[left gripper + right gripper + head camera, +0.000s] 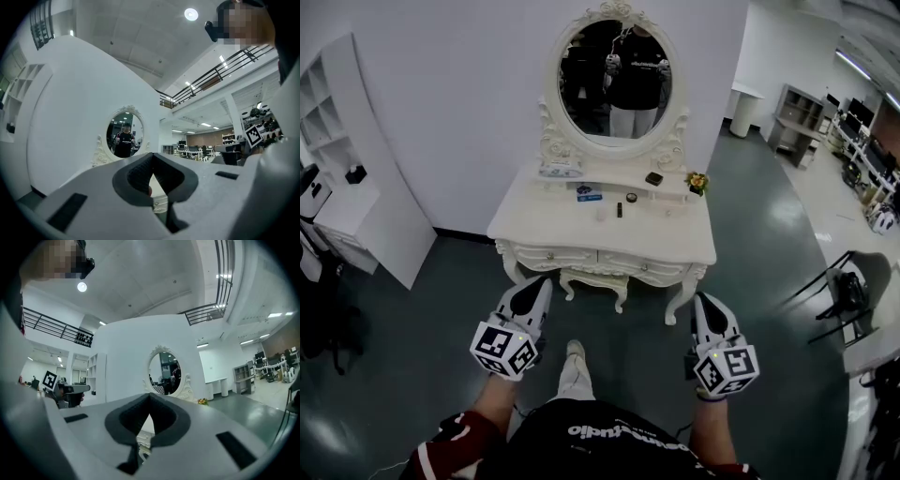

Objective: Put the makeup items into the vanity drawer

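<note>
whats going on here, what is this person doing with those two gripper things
A person stands facing a white vanity table, a gripper in each hand. The left gripper and right gripper hover short of it, both shut and empty. Small makeup items lie on the tabletop below the oval mirror, and the drawers look closed, so nothing has been put away yet.

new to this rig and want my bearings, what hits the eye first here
An ornate white vanity table with an oval mirror stands against the white wall at the centre of the head view, small makeup items scattered on its top and its drawers closed. Low in that view the left gripper and right gripper hang side by side, jaws together and empty.
</note>
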`<move>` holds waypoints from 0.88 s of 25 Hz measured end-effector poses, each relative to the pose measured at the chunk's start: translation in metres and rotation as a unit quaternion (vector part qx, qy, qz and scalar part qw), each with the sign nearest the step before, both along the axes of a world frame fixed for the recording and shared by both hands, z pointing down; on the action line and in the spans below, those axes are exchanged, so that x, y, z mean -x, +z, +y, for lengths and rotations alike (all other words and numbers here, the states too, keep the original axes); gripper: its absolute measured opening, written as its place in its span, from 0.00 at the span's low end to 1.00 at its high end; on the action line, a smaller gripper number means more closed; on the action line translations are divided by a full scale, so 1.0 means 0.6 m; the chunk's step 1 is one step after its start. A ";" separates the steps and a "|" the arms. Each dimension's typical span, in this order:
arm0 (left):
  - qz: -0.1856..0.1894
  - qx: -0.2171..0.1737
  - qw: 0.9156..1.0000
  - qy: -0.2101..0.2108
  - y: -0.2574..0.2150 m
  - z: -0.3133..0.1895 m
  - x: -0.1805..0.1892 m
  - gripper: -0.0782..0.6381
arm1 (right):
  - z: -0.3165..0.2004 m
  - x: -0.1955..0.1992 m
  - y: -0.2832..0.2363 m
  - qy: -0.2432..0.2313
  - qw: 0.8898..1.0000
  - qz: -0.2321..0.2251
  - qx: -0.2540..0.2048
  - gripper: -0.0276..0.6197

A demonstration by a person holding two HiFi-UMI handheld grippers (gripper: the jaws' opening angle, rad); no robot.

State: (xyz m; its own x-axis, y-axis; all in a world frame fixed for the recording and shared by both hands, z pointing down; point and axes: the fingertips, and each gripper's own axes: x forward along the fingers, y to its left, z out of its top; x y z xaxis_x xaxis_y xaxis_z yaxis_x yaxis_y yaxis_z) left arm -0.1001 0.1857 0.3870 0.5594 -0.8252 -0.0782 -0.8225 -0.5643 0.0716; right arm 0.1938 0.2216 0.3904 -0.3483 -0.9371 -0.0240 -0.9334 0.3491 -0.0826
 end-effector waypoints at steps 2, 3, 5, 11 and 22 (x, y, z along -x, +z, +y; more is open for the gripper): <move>-0.001 0.000 1.000 0.000 -0.002 -0.003 -0.002 0.12 | -0.001 -0.003 -0.003 0.001 1.000 -0.003 -0.005 0.05; -0.001 0.000 1.000 0.000 -0.002 -0.005 -0.003 0.12 | -0.001 -0.005 -0.007 0.003 1.000 -0.008 -0.013 0.05; -0.002 0.000 1.000 0.001 -0.001 -0.009 -0.003 0.12 | 0.000 -0.006 -0.016 0.001 0.999 -0.027 -0.031 0.05; -0.005 0.002 1.000 0.003 0.002 -0.029 -0.001 0.12 | -0.012 0.015 -0.019 -0.031 0.998 -0.030 -0.038 0.05; -0.010 0.000 1.000 0.003 -0.003 -0.123 0.022 0.12 | -0.103 0.052 -0.026 -0.062 0.997 -0.038 -0.033 0.05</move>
